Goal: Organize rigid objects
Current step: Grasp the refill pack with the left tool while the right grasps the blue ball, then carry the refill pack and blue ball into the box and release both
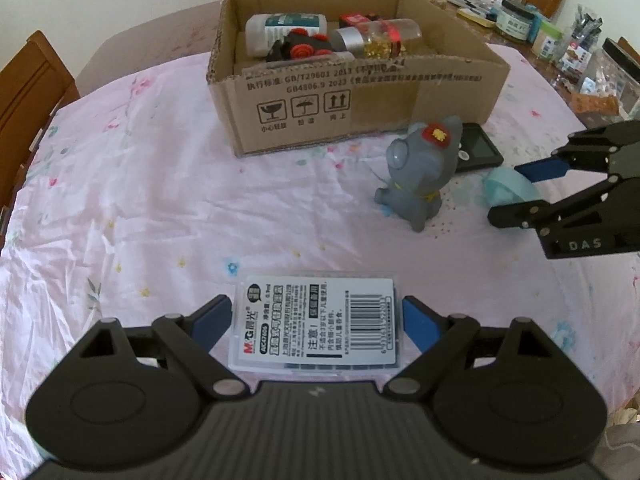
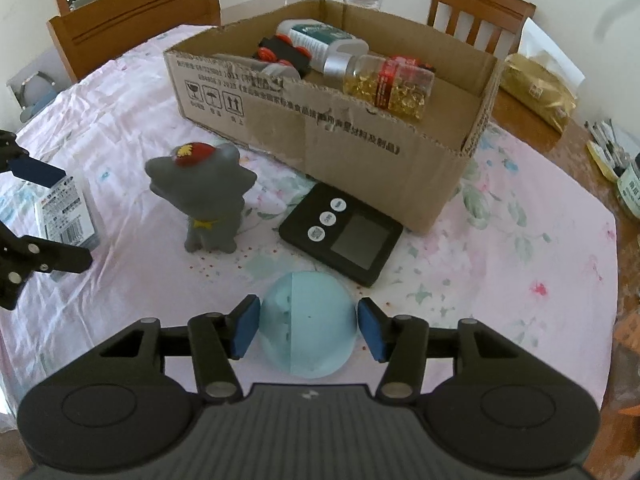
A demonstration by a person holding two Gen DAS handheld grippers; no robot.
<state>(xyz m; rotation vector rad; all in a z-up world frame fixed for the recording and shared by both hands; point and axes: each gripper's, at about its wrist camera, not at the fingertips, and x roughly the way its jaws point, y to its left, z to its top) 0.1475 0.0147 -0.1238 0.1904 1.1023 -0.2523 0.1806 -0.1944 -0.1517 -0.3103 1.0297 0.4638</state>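
My left gripper [image 1: 316, 322] straddles a flat clear plastic case with a white barcode label [image 1: 314, 326] lying on the cloth; small gaps show at both pads. My right gripper [image 2: 308, 326] straddles a light blue dome-shaped object [image 2: 308, 324], pads close beside it. A grey toy wolf with a red cap [image 1: 420, 172] stands between the grippers, also in the right wrist view [image 2: 206, 196]. A black digital scale [image 2: 344, 232] lies beside the cardboard box [image 2: 360, 136], which holds bottles and a black toy car with red wheels [image 2: 280, 54].
The table wears a pink floral cloth [image 1: 140, 200]. Wooden chairs [image 2: 136, 12] stand around it. Jars, pens and packets [image 1: 560, 36] crowd the far right end. A gold packet [image 2: 536, 92] lies behind the box.
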